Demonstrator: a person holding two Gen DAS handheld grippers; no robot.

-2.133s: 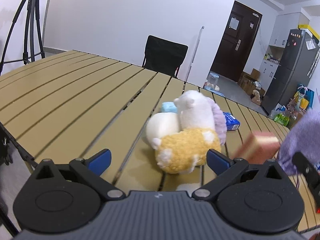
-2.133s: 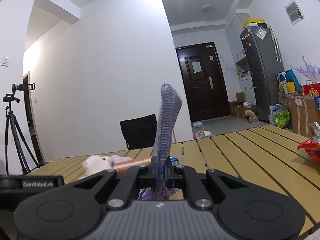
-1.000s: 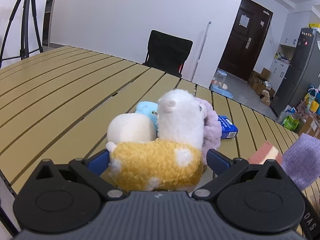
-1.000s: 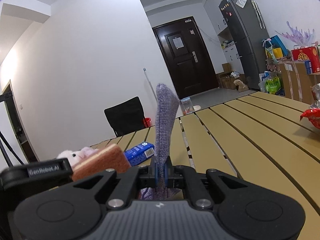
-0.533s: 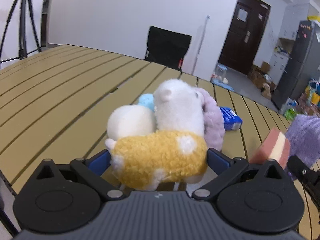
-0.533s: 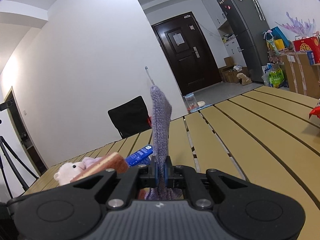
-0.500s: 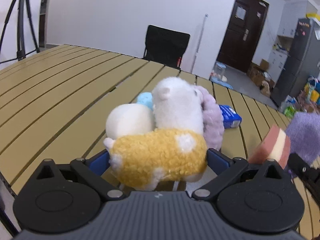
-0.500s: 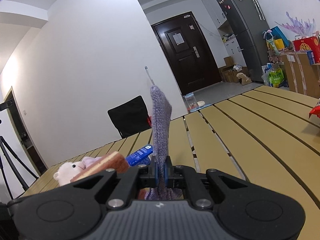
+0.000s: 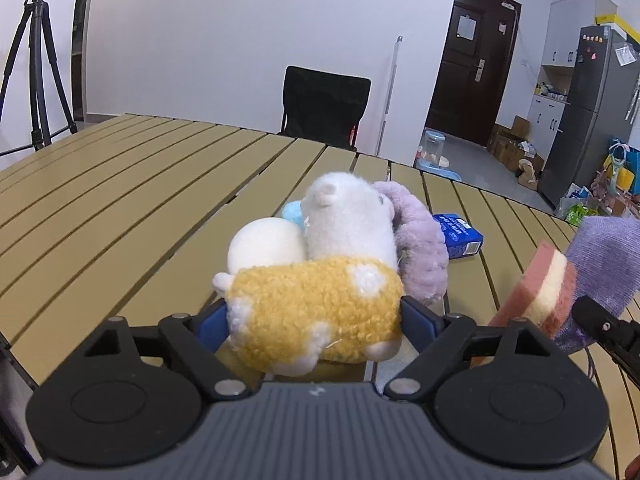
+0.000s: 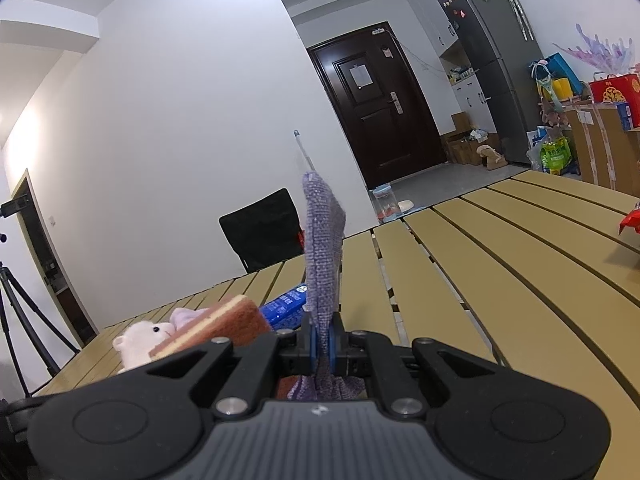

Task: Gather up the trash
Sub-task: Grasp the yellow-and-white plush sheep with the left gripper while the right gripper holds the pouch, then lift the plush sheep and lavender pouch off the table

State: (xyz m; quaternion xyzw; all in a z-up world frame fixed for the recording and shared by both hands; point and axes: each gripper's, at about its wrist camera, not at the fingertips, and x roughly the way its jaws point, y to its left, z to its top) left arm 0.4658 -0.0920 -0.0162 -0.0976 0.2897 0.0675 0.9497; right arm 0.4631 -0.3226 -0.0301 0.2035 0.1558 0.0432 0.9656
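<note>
The left gripper [image 9: 314, 320] now has its blue pads pressed against both flanks of the yellow plush toy [image 9: 316, 320]; the jaws have narrowed since half a second ago and are clamped on it. Two seconds back the same jaws stood wide apart, with the toy well ahead of them on the slatted table [image 9: 120, 208]. Judgement: the grasp is made, and a lift is the likely next step.

Just behind the yellow toy, touching it, lies the white plush toy [image 9: 346, 220] with a purple fluffy piece [image 9: 420, 240] against its right side. These two have not shifted. The blue carton [image 9: 460, 236] lies flat on the table just beyond them.

Further right, the sponge [image 9: 536, 296] stands tilted beside the purple cloth [image 10: 322, 248]. The right gripper [image 10: 320, 344] is shut tight on the cloth, which stands upright between the pads, as in the earlier frames. The red wrapper [image 10: 630, 222] lies at the far right of the table, well apart from both grippers and not yet collected.
</note>
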